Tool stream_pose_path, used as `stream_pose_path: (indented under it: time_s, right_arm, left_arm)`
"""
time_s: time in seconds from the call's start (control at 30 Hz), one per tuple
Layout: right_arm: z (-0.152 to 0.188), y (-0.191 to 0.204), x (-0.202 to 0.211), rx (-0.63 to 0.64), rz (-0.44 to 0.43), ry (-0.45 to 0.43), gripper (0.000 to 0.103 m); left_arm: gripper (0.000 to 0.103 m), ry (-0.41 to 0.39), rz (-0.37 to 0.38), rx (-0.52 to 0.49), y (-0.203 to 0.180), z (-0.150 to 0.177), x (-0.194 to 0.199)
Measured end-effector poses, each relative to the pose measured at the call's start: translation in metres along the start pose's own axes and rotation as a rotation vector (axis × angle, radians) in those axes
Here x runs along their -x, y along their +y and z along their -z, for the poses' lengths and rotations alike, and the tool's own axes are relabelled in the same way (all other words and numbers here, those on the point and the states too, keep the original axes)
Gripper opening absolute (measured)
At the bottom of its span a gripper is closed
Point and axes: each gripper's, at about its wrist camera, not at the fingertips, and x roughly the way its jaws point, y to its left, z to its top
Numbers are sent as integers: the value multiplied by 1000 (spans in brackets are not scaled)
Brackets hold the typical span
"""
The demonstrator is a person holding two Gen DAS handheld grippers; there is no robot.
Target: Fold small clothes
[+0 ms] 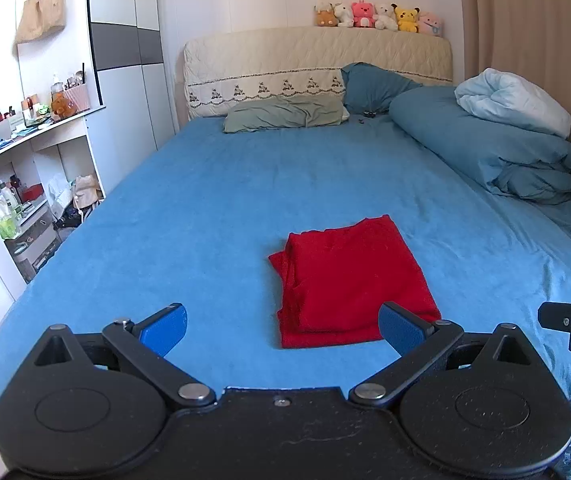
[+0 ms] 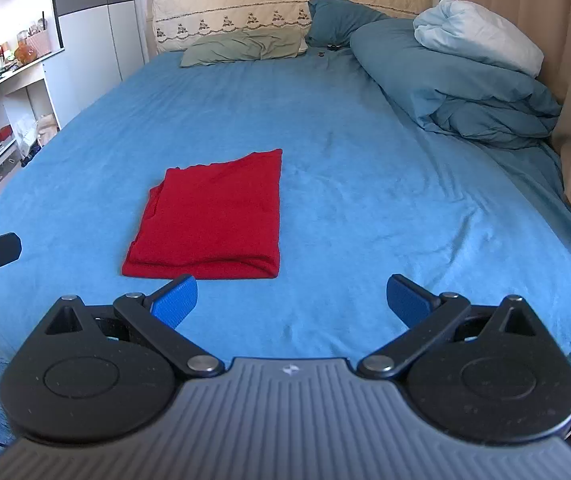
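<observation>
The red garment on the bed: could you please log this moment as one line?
folded red cloth garment: flat on blue bedsheet | left gripper: open, empty | right gripper: open, empty | contact: none

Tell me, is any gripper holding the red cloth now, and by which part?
Nothing is held. The left gripper and right gripper are both open, and the folded red cloth lies free on the bed.

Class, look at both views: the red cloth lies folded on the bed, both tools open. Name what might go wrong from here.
1. The red cloth has loose layered edges at its left side; a one-layer pinch may undo the fold.
2. The left tool and right tool hang close together, so they may collide.
</observation>
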Motion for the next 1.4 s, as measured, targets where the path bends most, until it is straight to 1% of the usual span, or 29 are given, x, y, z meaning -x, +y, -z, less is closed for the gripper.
stream_pose_path:
  time_s: [0.57,0.83,0.97,1.4]
  right_arm:
    - [-1,-1,-4,7,-3,7,103]
    - [0,3,-7,15,-3,11,103]
    - [0,1,-9,15,-16,16,103]
    - [0,-2,-10,22,-17,17,103]
  left_arm:
    - [103,4,-1,-14,-6,-1,0]
    - [103,5,1,-7,-1,-1,-1]
    - [103,6,-1,-1,0,0,-1]
    - [103,14,-2,4,5,0,-3]
